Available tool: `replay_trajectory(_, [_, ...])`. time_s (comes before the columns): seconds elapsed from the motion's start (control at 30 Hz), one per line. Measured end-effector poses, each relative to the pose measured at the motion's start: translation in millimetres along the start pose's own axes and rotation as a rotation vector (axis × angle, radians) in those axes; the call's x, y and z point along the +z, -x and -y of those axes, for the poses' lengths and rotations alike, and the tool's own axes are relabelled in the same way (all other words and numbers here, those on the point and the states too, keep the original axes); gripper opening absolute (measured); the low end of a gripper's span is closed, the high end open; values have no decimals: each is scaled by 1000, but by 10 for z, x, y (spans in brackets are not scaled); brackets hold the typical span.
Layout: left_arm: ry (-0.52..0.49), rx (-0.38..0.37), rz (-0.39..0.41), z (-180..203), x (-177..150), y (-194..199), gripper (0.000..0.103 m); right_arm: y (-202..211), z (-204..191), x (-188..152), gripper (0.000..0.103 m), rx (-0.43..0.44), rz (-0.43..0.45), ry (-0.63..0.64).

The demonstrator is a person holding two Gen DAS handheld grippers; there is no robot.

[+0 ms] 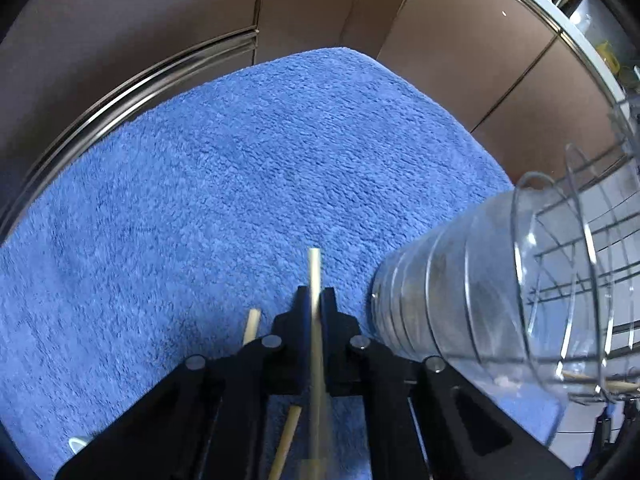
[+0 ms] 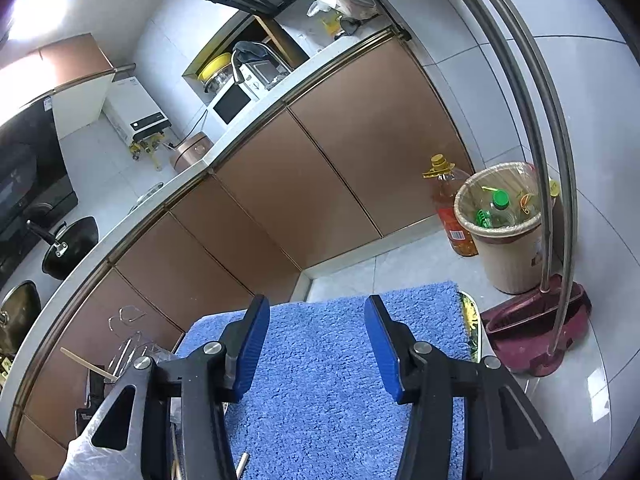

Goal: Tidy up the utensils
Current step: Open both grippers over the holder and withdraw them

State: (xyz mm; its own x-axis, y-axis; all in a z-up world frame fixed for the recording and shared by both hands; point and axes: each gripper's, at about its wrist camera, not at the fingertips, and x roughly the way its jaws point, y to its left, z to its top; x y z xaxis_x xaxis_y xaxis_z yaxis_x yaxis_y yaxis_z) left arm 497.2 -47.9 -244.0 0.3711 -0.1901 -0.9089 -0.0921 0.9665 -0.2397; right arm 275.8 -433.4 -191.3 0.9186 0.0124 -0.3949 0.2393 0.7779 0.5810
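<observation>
The left gripper [image 1: 314, 300] points steeply down over a blue towel [image 1: 240, 180], its jaws pinched tight on one pale chopstick [image 1: 314, 280] whose tip sticks out past them. A second chopstick [image 1: 252, 326] lies on the towel just to its left. A clear glass jar [image 1: 500, 280] stands close on the right, a wire rack [image 1: 600, 248] behind it. The right gripper [image 2: 318, 344] hovers over the towel, jaws spread and empty. Likely step: carry the chopstick to the jar. Keep the pinch firm, lift straight, tilt the stick upright over the mouth, then release.
</observation>
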Motion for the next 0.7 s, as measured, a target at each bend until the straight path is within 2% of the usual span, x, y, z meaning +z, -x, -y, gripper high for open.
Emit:
replay_trajectory(0.2, [59, -133, 67, -215, -98, 401, 4, 22, 67, 14, 48, -5, 3, -19])
replay_trajectory(0.3, [77, -179, 121, -285, -191, 710, 4, 16, 66, 0, 48, -1, -1, -22])
replay_trajectory(0.37, [72, -208, 184, -306, -265, 992, 4, 14, 55, -8, 49, -1, -4, -17])
replay_trajectory(0.5, [44, -269, 384, -236, -338, 1715, 4, 10, 34, -23, 49, -6, -4, -10])
replay_trajectory(0.63, [13, -264, 667, 96, -230, 2352, 4, -20, -19, -60, 50, -9, -12, 9])
replay_trajectory(0.7, [12, -267, 763, 258, -153, 2490, 4, -41, -45, -77, 50, -12, -18, 25])
